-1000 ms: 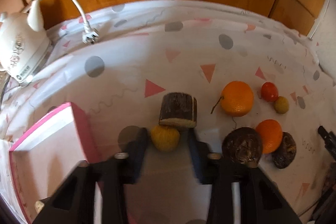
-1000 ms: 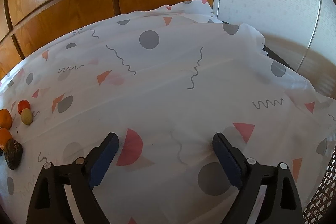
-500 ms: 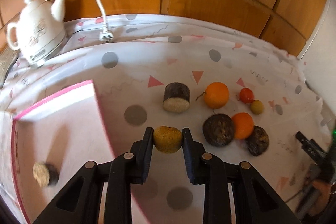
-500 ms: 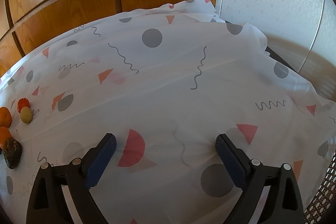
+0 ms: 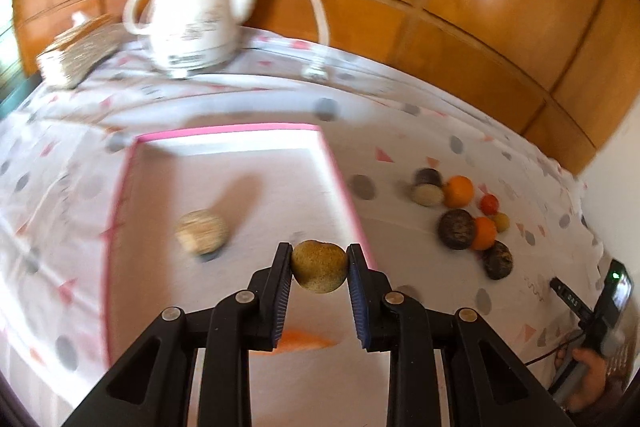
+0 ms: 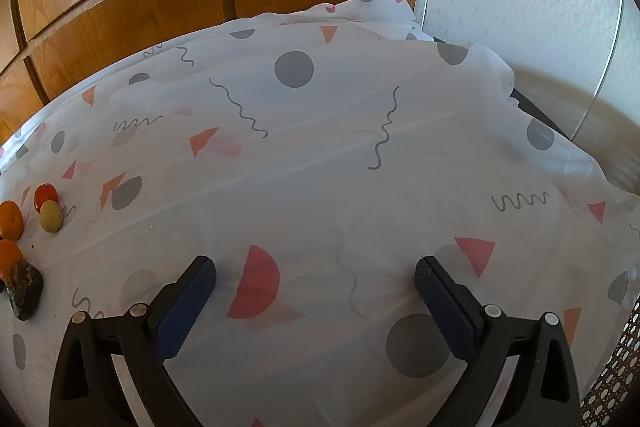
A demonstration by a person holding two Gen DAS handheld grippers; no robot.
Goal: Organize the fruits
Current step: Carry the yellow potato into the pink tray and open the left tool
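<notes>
Left wrist view recorded one left gripper [image 5: 319, 269], its pads clamped on one yellow-brown fruit [image 5: 319, 266] held above the right edge of one pink-rimmed tray [image 5: 224, 135]. Inside the tray lay one pale round piece [image 5: 202, 231] near its middle and one orange item [image 5: 302, 341], partly hidden, at its near edge. On the patterned tablecloth [image 5: 400, 131] to the right of the tray: two oranges [image 5: 460, 191], one small red fruit [image 5: 489, 203], one small yellow-green fruit [image 5: 501, 221], two dark round fruits [image 5: 457, 229] and one cut log-like piece [image 5: 427, 191], all clustered. At the far edge stood one white teapot [image 5: 192, 21]. Right wrist view recorded one right gripper [image 6: 315, 277], jaws opening wide with nothing between them, above bare cloth well apart from the cluster at the left edge.
</notes>
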